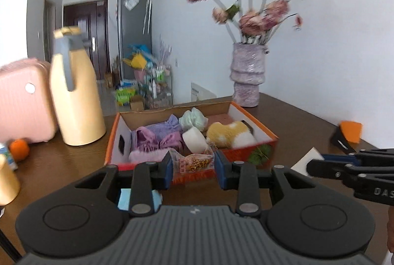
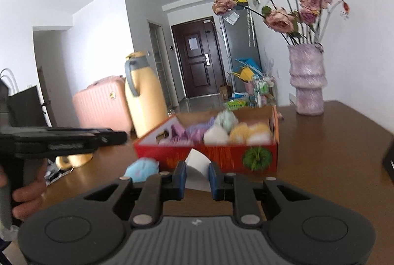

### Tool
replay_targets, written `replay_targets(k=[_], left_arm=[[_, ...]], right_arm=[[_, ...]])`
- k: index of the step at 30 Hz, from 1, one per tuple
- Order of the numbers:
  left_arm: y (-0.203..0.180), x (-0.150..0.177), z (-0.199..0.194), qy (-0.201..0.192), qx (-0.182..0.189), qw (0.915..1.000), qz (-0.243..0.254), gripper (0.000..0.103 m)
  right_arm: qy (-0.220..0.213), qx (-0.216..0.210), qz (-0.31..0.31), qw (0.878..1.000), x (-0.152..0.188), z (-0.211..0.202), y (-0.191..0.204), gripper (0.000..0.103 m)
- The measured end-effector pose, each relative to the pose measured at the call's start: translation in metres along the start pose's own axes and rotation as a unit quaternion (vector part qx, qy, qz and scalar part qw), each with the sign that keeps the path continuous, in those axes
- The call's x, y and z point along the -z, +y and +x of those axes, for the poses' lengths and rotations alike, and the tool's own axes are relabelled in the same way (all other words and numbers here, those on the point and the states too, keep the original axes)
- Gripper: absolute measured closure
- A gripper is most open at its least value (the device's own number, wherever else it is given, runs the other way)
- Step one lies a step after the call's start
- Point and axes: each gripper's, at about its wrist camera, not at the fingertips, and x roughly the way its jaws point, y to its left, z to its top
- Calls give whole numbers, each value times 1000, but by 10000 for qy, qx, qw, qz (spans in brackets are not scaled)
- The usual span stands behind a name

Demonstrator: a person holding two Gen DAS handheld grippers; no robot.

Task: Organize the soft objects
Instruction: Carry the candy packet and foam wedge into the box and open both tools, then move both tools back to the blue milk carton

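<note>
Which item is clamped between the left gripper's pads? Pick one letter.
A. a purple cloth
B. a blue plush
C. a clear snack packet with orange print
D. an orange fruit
C: the left gripper pinches the snack packet in front of the box.

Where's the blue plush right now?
In the right wrist view, the blue plush lies on the table, left of the right tongs, before the box.

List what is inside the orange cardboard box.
Inside the orange box: purple cloths, a pale green bundle, a white roll and a yellow-and-white plush. Whatever lies beneath them is covered.
</note>
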Motion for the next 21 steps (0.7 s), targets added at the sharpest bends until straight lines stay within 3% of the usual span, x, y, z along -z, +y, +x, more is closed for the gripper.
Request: replay_targets(k=[6, 10, 11, 16, 19, 21], left_arm=[[23, -37, 118, 761, 171, 9969, -54, 68], [29, -39, 180, 1196, 161, 9927, -43, 67], [31, -38, 191, 1266, 125, 9919, -70, 62], [40, -34, 219, 1405, 80, 9899, -155, 46], [43, -40, 211, 1236, 62, 9922, -137, 42], [47, -46, 199, 1093, 50, 9939, -94, 39]], right_arm=[[299, -86, 230, 9992, -56, 101, -34, 83], [793, 88, 598, 9950, -68, 173, -60, 82], [912, 148, 640, 9937, -68, 189, -65, 82], [1106, 321, 690, 9910, -61, 223, -71, 70], [1004, 392, 640, 9921, -62, 224, -70, 52], [912, 447, 548, 9933, -66, 219, -66, 50]])
